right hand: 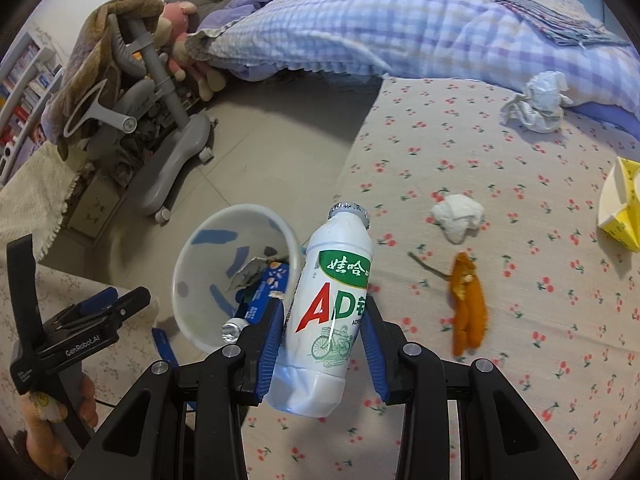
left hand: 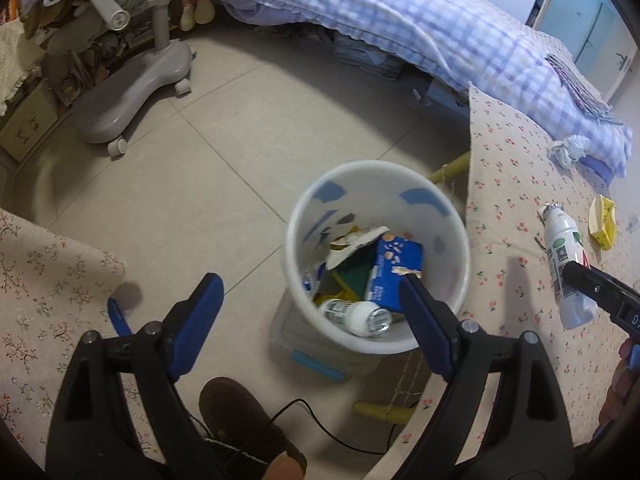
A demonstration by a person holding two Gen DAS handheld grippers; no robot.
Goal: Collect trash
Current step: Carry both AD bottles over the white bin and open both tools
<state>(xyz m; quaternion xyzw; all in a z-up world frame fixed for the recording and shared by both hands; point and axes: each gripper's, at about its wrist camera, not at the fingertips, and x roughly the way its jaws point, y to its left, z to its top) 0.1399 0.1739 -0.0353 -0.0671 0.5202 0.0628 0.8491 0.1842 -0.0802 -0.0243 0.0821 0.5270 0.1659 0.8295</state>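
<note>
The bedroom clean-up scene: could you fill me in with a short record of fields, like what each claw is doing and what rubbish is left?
right gripper: shut on the white drink bottle, held over the flowered table cover
left gripper: open, empty, above the white bin
bin contents: blue carton, another bottle, torn paper
rubbish left on the table: orange peel, small tissue wad, larger crumpled paper, yellow box
bin position: on the floor beside the table's edge
</note>
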